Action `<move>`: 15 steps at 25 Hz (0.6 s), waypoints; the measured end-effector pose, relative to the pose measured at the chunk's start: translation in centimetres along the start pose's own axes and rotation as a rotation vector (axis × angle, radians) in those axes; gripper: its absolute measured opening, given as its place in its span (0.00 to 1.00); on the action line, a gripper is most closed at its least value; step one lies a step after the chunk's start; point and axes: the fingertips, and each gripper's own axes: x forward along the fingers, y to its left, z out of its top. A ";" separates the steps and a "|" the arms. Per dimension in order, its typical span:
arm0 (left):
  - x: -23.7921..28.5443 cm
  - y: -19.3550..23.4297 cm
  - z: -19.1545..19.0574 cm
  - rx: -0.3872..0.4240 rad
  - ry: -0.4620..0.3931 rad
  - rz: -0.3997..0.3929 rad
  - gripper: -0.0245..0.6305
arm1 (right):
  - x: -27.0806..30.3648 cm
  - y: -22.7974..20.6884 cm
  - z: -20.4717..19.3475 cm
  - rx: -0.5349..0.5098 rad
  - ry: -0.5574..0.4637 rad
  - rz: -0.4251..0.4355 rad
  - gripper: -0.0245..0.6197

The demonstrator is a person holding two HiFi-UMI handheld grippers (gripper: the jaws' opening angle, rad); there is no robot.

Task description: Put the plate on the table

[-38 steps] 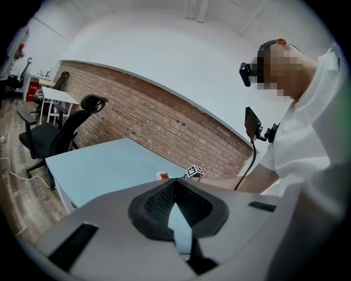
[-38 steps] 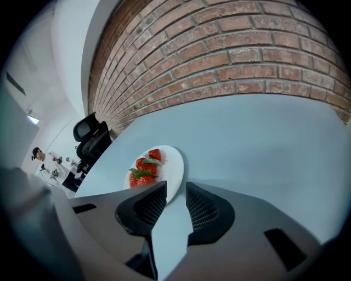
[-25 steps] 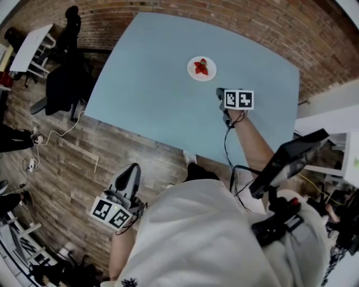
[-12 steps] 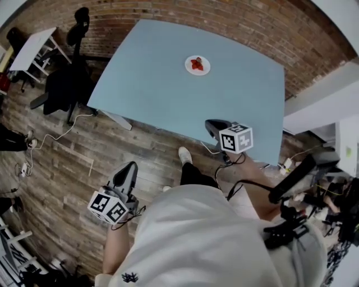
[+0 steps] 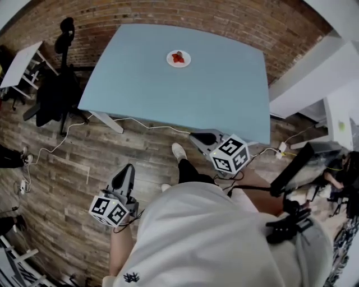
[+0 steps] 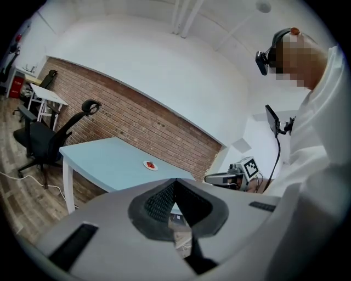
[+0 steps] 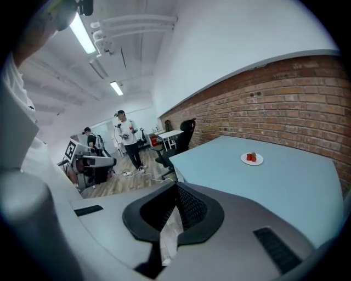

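Note:
A small white plate (image 5: pixel 178 58) with red strawberries lies on the light blue table (image 5: pixel 224 89), toward its far side; it also shows as the plate (image 6: pixel 150 165) and the plate (image 7: pixel 252 158) in the gripper views. My right gripper (image 5: pixel 197 138) hangs off the table's near edge, jaws shut and empty, far from the plate. My left gripper (image 5: pixel 127 175) is low at my left side over the wooden floor, its jaws shut with nothing between them. Neither gripper touches the plate.
A black office chair (image 5: pixel 59 84) stands left of the table beside a white desk (image 5: pixel 19 61). A cable (image 5: pixel 61 134) runs over the plank floor. A brick wall (image 5: pixel 168 11) backs the table. Two people (image 7: pixel 129 140) stand far off in the right gripper view.
My right gripper has pulled back from beside the plate to beyond the table's near edge. The view has backed away from the table. The left gripper has barely moved.

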 end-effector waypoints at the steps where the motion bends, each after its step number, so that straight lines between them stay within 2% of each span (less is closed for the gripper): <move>1: -0.2 -0.1 -0.3 -0.005 0.004 0.005 0.04 | -0.3 0.6 0.1 -0.010 -0.006 0.006 0.05; 8: -0.5 -0.9 -0.9 0.020 0.044 0.003 0.04 | -0.8 3.4 0.4 -0.048 -0.042 0.057 0.05; 15: -1.0 -1.1 -0.5 0.024 0.042 0.006 0.04 | -0.8 4.4 1.4 -0.084 -0.054 0.073 0.05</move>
